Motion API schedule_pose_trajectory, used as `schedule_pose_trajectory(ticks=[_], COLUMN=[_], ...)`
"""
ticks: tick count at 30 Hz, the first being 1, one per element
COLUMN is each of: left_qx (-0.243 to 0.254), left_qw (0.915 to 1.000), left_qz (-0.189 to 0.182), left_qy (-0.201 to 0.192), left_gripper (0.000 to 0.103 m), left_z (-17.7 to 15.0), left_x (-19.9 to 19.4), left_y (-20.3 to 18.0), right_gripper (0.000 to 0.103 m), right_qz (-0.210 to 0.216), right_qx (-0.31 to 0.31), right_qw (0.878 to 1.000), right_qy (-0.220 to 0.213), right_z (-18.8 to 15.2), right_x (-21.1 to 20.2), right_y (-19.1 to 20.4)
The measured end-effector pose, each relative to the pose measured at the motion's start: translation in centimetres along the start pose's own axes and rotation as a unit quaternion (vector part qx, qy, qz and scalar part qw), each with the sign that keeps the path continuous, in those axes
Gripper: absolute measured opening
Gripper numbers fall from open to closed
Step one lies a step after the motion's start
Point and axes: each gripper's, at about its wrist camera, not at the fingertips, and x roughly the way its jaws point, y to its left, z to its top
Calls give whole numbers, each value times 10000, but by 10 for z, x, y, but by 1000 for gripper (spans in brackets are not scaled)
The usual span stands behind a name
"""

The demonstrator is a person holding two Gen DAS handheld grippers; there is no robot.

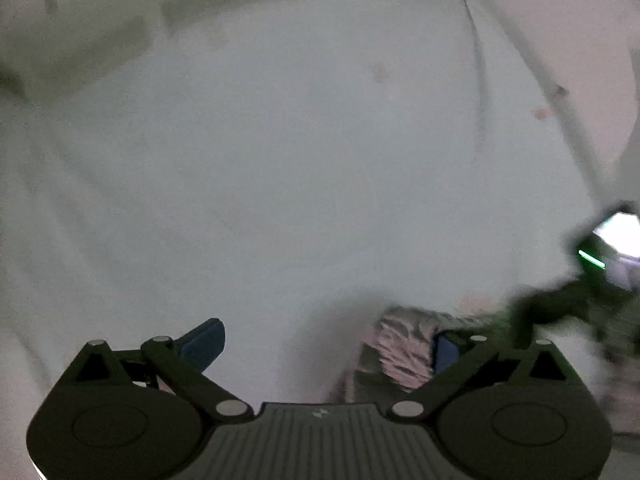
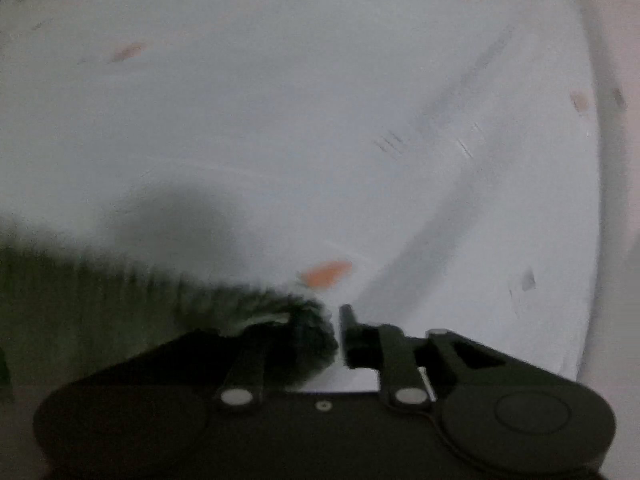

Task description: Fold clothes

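Note:
In the left wrist view my left gripper (image 1: 326, 344) is open, its blue pads (image 1: 204, 340) wide apart over a white cloth surface (image 1: 280, 140). A crumpled pink and grey garment (image 1: 400, 348) lies against the right pad. In the right wrist view my right gripper (image 2: 320, 320) is shut on the edge of a dark green fuzzy garment (image 2: 120, 300) that trails to the left, blurred by motion. The other gripper shows as a dark blur with a green light at the right of the left wrist view (image 1: 592, 260).
The white surface (image 2: 320, 100) has creases, a few orange spots (image 2: 326, 272) and small dark marks. Its curved edge runs down the right side (image 2: 596, 200). Pale furniture shapes show at the top left of the left wrist view (image 1: 80, 32).

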Motion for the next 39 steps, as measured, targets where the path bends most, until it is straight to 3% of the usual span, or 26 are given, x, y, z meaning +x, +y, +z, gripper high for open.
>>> schedule_pose_trajectory(ticks=[1, 2, 4, 6, 7, 9, 12, 14, 17, 20, 22, 24, 26, 29, 30, 31, 32, 33, 34, 35, 37, 39], left_qx=[-297, -516, -669, -655, -662, -1278, -2173, -2241, -1892, -1849, -1987, -2098, -2208, -2306, -2316, -2328, -2340, -2353, -2382, -2410, -2432, -2399], left_qw=[9966, 9867, 9436, 9074, 8865, 8711, 8384, 8406, 8454, 8319, 8196, 8172, 8147, 8206, 8220, 8211, 8201, 8192, 8192, 8191, 8208, 8245], left_qz=[-573, -1161, -2328, -2694, -2850, -2584, -2153, -1771, -1105, -896, -839, -720, -599, -339, -269, -204, -139, -76, -59, -42, -8, 24], left_qy=[510, 1014, 2257, 3158, 3584, 3976, 4511, 4602, 4871, 5155, 5308, 5320, 5329, 5218, 5196, 5208, 5220, 5230, 5217, 5205, 5169, 5124], left_gripper=[100, 100, 100, 100, 100, 97, 98, 98, 98, 98, 98, 98, 98, 98, 98, 98, 98, 98, 98, 98, 98, 99], left_z=[-12, -29, -79, -125, -146, -163, -188, -199, -224, -241, -253, -256, -258, -258, -259, -261, -263, -265, -264, -263, -262, -261], left_x=[8, 13, 25, 29, 31, 52, 83, 95, 99, 97, 89, 82, 75, 71, 66, 64, 62, 60, 56, 52, 45, 38], left_y=[-14, -29, -66, -89, -99, -82, -56, -46, -43, -34, -30, -20, -10, 6, 9, 11, 12, 14, 16, 18, 22, 24], right_gripper=[54, 68, 70, 69, 68, 63, 63, 64, 66, 71, 75, 76, 76, 90, 90, 88, 74, 44, 23, 14, 12, 11], right_qz=[-122, -248, -349, -487, -561, -708, -749, -714, -416, 562, 854, 1105, 1099, 745, 616, 598, 679, 839, 800, 634, 384, -126], right_qx=[144, 274, 506, 666, 648, 574, 946, 1295, 1931, 2116, 1403, 620, -104, -1397, -1836, -2194, -2471, -2601, -2668, -2728, -2812, -2936], right_qw=[9992, 9967, 9797, 9498, 9387, 9170, 9003, 8978, 8939, 8969, 9073, 9124, 9188, 9367, 9384, 9370, 9334, 9293, 9262, 9254, 9274, 9311], right_qy=[349, 718, 1907, 3018, 3339, 3883, 4182, 4149, 4024, 3842, 3872, 3892, 3791, 3124, 2863, 2651, 2511, 2482, 2543, 2553, 2435, 2161], right_z=[-17, -36, -99, -178, -212, -278, -333, -343, -345, -327, -318, -309, -302, -302, -305, -306, -307, -307, -308, -309, -304, -295], right_x=[15, 30, 69, 76, 63, 32, -35, -77, -122, -120, -101, -80, -48, -41, -45, -51, -54, -59, -65, -75, -94, -115], right_y=[-18, -36, -68, -94, -98, -103, -98, -82, -57, -19, 8, 35, 57, 91, 102, 109, 115, 118, 118, 113, 101, 85])
